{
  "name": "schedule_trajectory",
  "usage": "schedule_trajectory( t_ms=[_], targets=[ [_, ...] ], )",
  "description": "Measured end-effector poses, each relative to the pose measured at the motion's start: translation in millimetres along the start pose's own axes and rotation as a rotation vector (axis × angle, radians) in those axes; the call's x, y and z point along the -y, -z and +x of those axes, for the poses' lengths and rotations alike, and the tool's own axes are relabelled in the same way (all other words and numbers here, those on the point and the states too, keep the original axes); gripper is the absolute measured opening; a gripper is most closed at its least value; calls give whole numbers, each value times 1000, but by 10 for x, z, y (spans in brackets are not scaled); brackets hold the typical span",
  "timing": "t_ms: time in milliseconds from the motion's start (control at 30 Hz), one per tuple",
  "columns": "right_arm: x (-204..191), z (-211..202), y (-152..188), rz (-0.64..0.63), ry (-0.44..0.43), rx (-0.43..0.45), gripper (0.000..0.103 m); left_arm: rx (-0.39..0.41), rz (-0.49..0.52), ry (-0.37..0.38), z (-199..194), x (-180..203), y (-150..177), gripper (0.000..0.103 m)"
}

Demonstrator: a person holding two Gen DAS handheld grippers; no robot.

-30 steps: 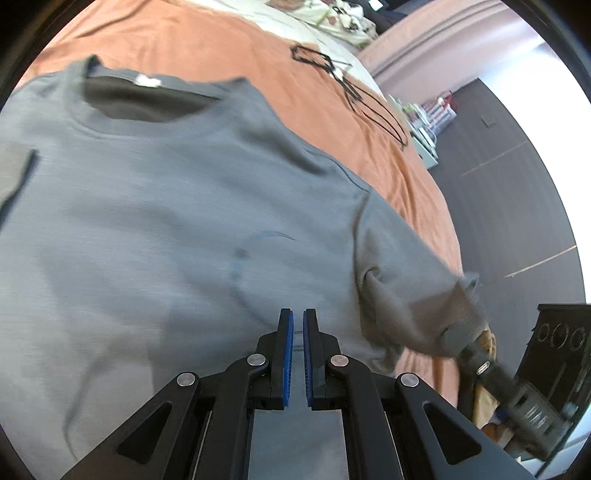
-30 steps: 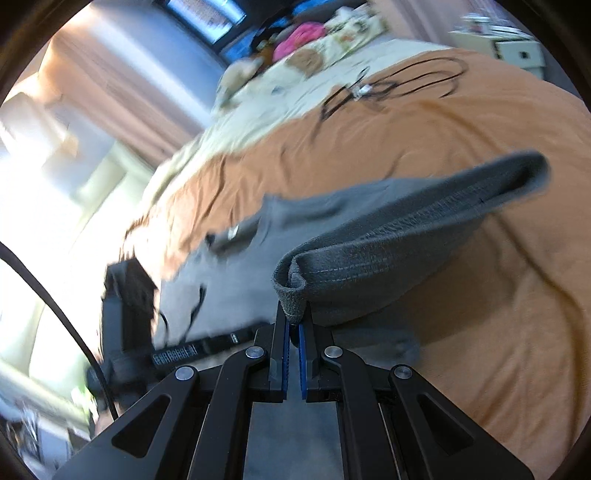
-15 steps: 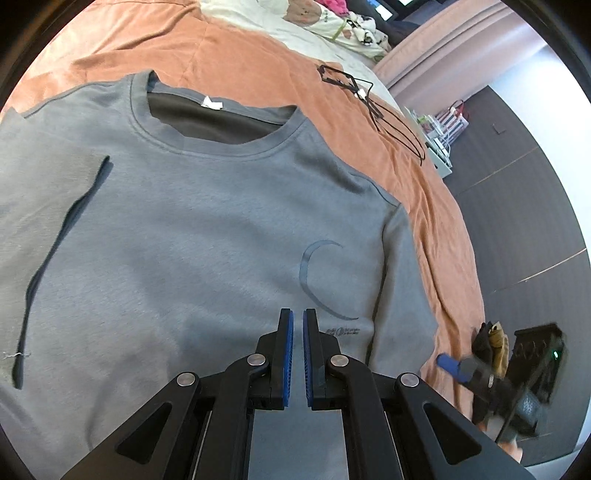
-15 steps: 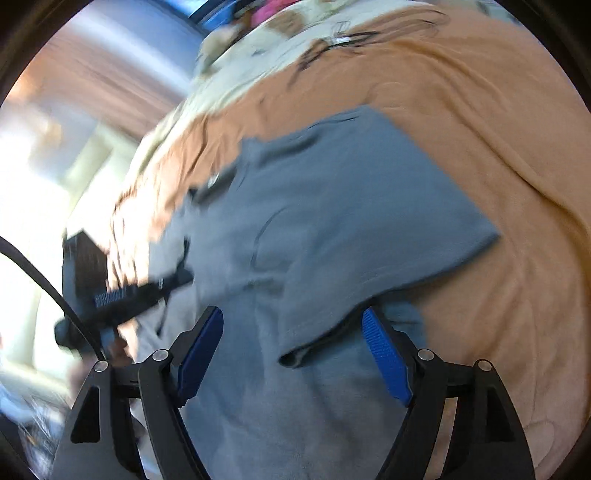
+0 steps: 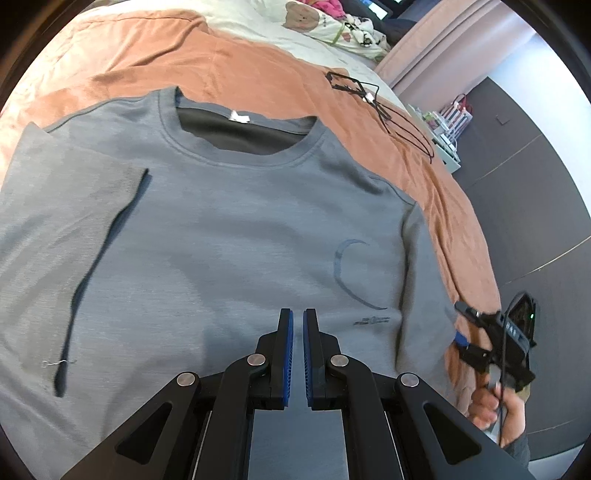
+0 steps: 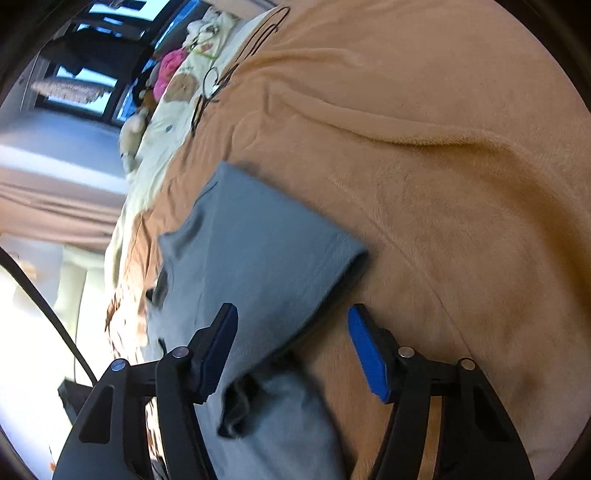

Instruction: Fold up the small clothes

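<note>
A grey T-shirt (image 5: 236, 236) lies face up on the orange blanket (image 5: 229, 62), collar at the far side. One sleeve (image 5: 62, 221) is folded over the body; the other sleeve (image 6: 258, 258) lies flat at the shirt's right edge. My left gripper (image 5: 298, 314) hovers over the lower chest, shut with nothing in it. My right gripper (image 6: 291, 308) stands open over the sleeve's hem, its jaws closing, and the pads do not touch the cloth. In the left wrist view the right gripper (image 5: 461, 323) sits beside that sleeve.
A black wire hanger (image 5: 388, 110) lies on the blanket beyond the shirt. Cream bedding with a bear print (image 5: 303, 18) is at the far end. The bed's edge and dark floor (image 5: 535, 221) run along the right. A hand (image 5: 495, 402) holds the right gripper.
The right gripper let go of the sleeve, opened, rolled and sank; the sleeve now lies flat. The left gripper drew back, so more of the shirt shows.
</note>
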State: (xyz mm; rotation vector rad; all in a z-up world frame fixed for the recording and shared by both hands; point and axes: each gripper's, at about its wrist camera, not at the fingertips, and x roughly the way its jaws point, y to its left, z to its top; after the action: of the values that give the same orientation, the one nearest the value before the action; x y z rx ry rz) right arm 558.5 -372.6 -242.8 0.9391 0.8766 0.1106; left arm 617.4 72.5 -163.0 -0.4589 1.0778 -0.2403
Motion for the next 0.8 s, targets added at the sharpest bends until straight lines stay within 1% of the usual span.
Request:
schedule_trajectory(
  t_ms=[33,67,100,133,167,233,300,333,467,600,800],
  targets=[
    [-19,18,-28,-10,12,19,56,-1,2,-4,-6,-12,1,4],
    [-61,-17,72,-22,27,29,42,0,5,-10,-20,-29,-2,4],
    [-110,-24,70,-33,41,35,33,1,6,-14,-32,-44,-5,4],
    [-134,-1,31,-41,44,30,14,3,5,-16,-50,-59,-9,4],
    [-173,6,19,-55,43,25,4,7,3,-17,-73,-78,-20,4],
    [-377,-7,73,-110,42,40,2,15,0,-20,-110,-107,-28,4],
    [-659,-83,98,-192,15,55,2,22,-5,-22,-138,-129,-38,4],
    [-762,-74,77,-215,6,58,2,25,-8,-22,-147,-140,-43,4],
    [-1276,-88,173,-327,-20,55,2,29,-15,-18,-169,-165,-50,4],
    [-1659,5,261,-395,-38,44,2,34,-19,-17,-190,-199,-55,4],
    [-2016,220,328,-478,-59,4,2,40,-38,-33,-184,-346,-81,4]
  ],
)
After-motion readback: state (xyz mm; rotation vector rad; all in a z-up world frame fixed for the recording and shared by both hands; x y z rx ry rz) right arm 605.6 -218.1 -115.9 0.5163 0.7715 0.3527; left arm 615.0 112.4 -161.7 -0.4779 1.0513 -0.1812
